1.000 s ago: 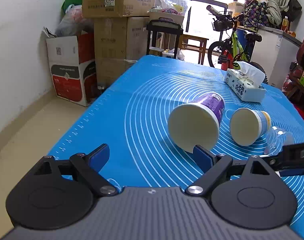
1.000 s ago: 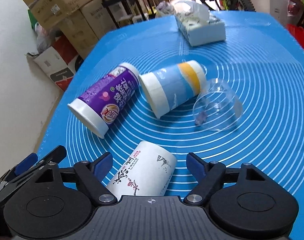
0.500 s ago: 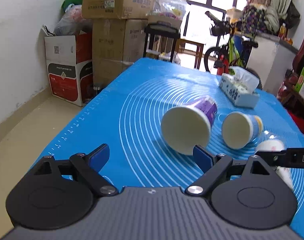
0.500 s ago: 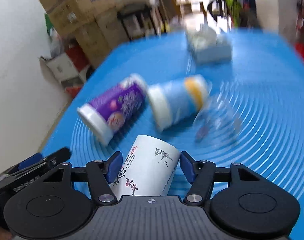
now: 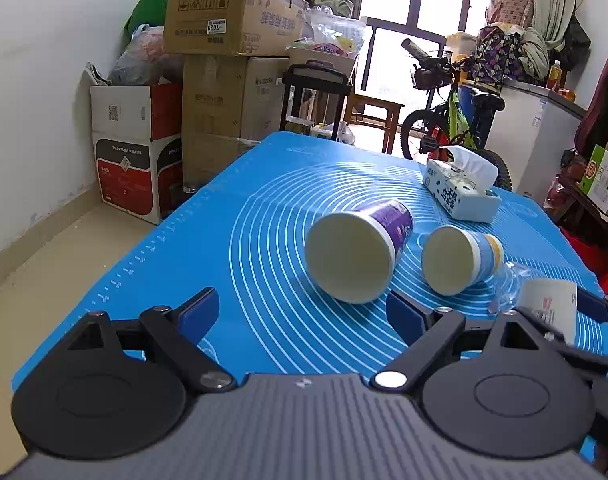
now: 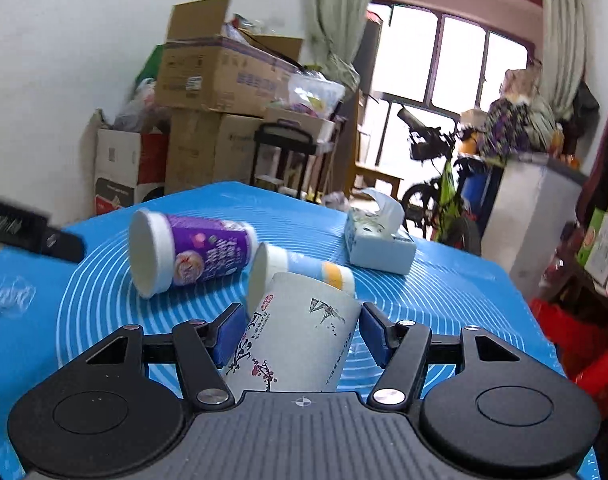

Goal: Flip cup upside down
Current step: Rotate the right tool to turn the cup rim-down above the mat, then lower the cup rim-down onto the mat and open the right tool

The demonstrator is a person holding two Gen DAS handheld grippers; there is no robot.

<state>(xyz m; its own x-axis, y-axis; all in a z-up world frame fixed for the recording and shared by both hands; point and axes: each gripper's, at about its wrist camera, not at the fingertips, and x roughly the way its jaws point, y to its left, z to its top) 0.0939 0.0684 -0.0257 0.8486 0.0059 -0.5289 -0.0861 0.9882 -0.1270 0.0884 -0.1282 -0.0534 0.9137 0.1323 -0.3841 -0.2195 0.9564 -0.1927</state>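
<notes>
My right gripper (image 6: 300, 332) is shut on a white paper cup (image 6: 294, 340) with red blossom and ink drawings, held lifted above the blue mat (image 6: 443, 292). The same cup shows in the left wrist view (image 5: 549, 306) at the right edge. A purple cup (image 5: 355, 252) and a blue-and-yellow cup (image 5: 459, 258) lie on their sides on the mat (image 5: 224, 248), openings toward the left wrist camera. A clear plastic cup (image 5: 507, 284) lies beside them. My left gripper (image 5: 304, 312) is open and empty, low over the mat in front of the purple cup.
A tissue box (image 5: 459, 188) sits at the far right of the mat. Stacked cardboard boxes (image 5: 224, 40), a black cart (image 5: 315, 96) and a bicycle (image 5: 451, 120) stand beyond the table. A small clear lid-like item (image 6: 14, 294) lies at the mat's left.
My right gripper closed on the white cup and lifted it, tilting the view from downward to level. My left gripper stayed open and shifted slightly back from the purple cup.
</notes>
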